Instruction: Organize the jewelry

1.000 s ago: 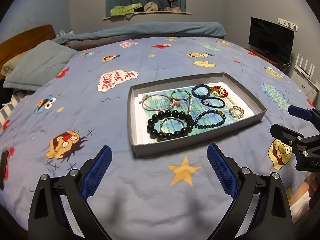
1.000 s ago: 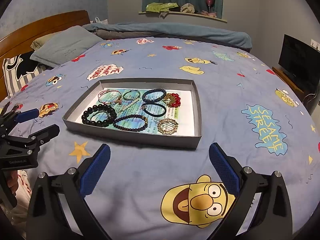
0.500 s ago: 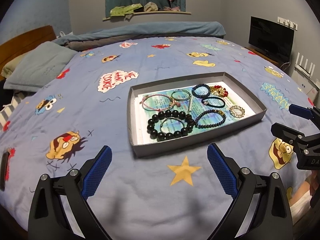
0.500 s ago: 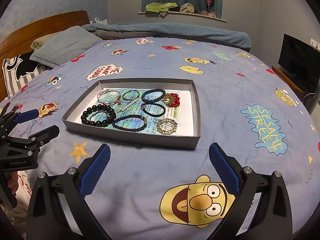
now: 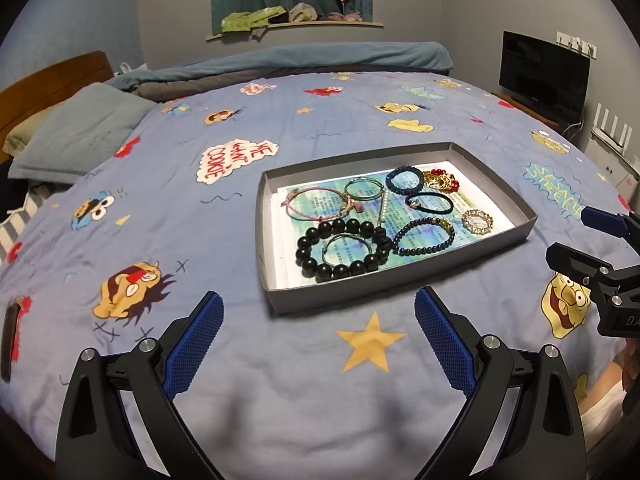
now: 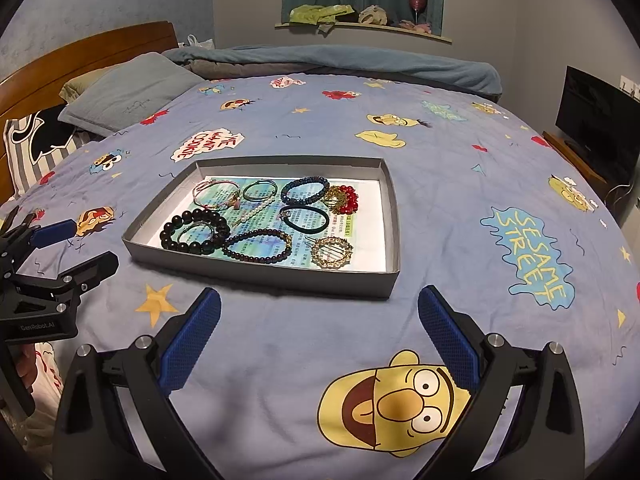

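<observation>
A shallow grey tray (image 5: 400, 280) (image 6: 256, 272) lies on the blue cartoon bedspread with several bracelets on a printed paper. A big black bead bracelet (image 5: 344, 250) (image 6: 196, 230) lies at its near left, a dark blue bead bracelet (image 5: 424, 236) (image 6: 256, 245) beside it, a gold round brooch (image 5: 477, 222) (image 6: 332, 253) to the right, and a red and gold piece (image 5: 442, 180) (image 6: 343, 199) at the far side. My left gripper (image 5: 318, 322) (image 6: 76, 246) is open and empty, short of the tray's near edge. My right gripper (image 6: 320, 316) (image 5: 584, 236) is open and empty, in front of the tray's near right corner.
A grey pillow (image 5: 80, 136) and wooden headboard (image 6: 80, 56) are at the far left. A rolled blue duvet (image 5: 304, 60) lies along the far side. A black TV (image 5: 544, 76) stands at the right. The bedspread (image 5: 280, 400) spreads around the tray.
Both grippers have shifted very slightly. The tray sits a touch further left in the right wrist view. Both stay open and empty.
</observation>
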